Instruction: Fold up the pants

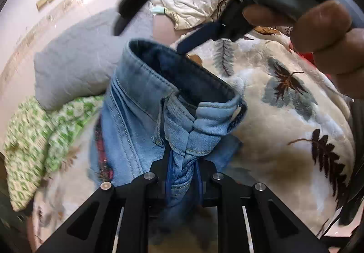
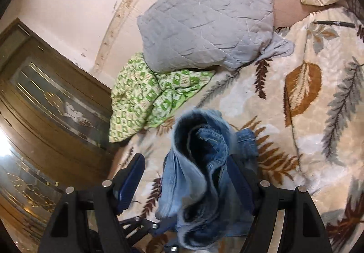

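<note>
My left gripper (image 1: pixel 183 175) is clamped on the bunched light blue denim pants (image 1: pixel 159 102), lifted over the cream leaf-print blanket (image 1: pixel 284 116). My right gripper (image 2: pixel 188 184) is wide apart. Nothing is folded yet.

Left wrist cam sits close behind its hand-held gripper (image 1: pixel 182 175), angled down over the cream leaf-print blanket (image 1: pixel 284 130). Right wrist cam likewise, close, angled down. Both share the quilted grey pillow (image 1: pixel 75 64) (image 2: pixel 204 18) & green-checked cloth (image 1: pixel 34 139) (image 2: pixel 145 95).
</note>
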